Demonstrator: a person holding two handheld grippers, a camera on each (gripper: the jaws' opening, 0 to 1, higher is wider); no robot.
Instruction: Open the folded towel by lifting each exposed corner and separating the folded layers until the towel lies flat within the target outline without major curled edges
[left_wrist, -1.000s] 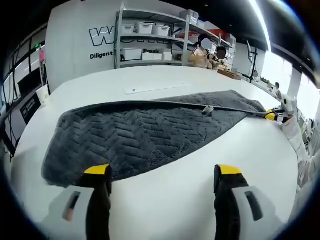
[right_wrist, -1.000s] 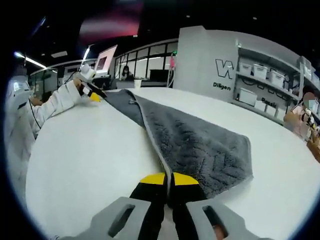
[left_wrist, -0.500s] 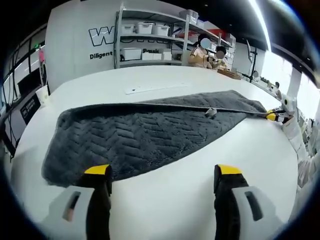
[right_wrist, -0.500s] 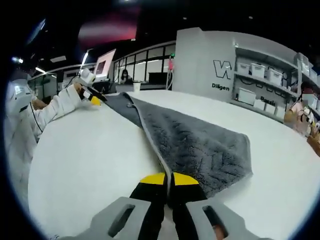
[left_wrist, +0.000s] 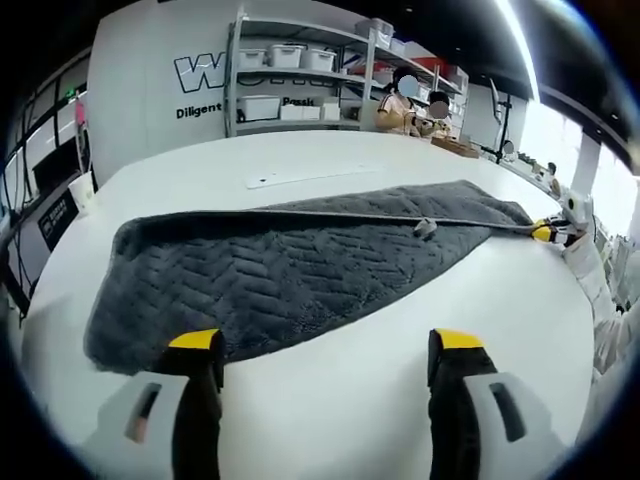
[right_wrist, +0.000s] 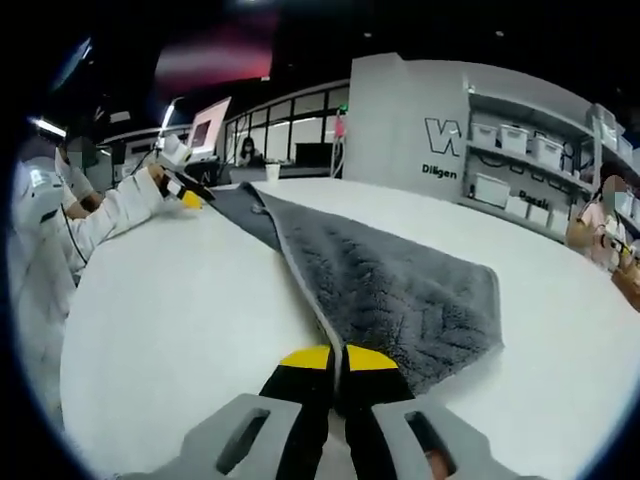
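One grey towel on white table, one long fold on top; left gripper jaws wide apart, just above table near towel edge; right gripper jaws pinched on towel corner; two people at shelves behind; white strip past towel.

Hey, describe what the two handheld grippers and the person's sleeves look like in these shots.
The left gripper and right gripper look alike: two black jaws capped with yellow tips, rising from light grey moulded bodies with dark slots. A white sleeve reaches to the far gripper in the right gripper view; another white sleeve shows in the left gripper view.
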